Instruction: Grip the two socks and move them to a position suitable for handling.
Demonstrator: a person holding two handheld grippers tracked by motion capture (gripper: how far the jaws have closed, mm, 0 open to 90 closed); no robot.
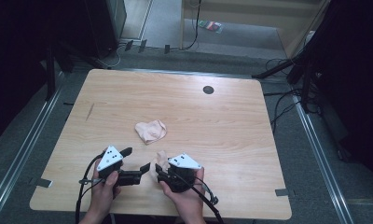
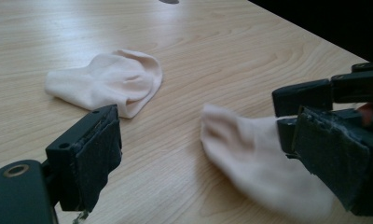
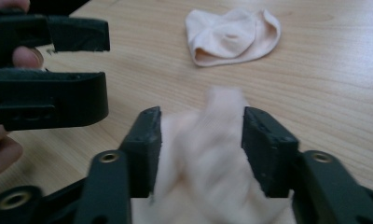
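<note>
Two pale pink socks lie on a wooden table [image 1: 231, 121]. One sock [image 1: 150, 131] [image 2: 110, 81] [image 3: 233, 35] sits bunched near the table's middle. The second sock [image 1: 160, 159] [image 2: 250, 158] [image 3: 208, 140] lies nearer the front, blurred, between the jaws of my right gripper [image 1: 158, 171] [image 3: 205, 149] [image 2: 281, 116], which stand apart on either side of it. My left gripper [image 1: 137, 160] [image 2: 212, 158] [image 3: 103, 60] is open just left of that sock, jaws wide, gripping nothing. Both grippers point toward each other.
A dark round hole [image 1: 208, 89] marks the table's far side. Black stands and cables [image 1: 287, 100] crowd the floor at the right, and metal rails [image 1: 315, 140] run along both sides. The hands sit close to the table's front edge.
</note>
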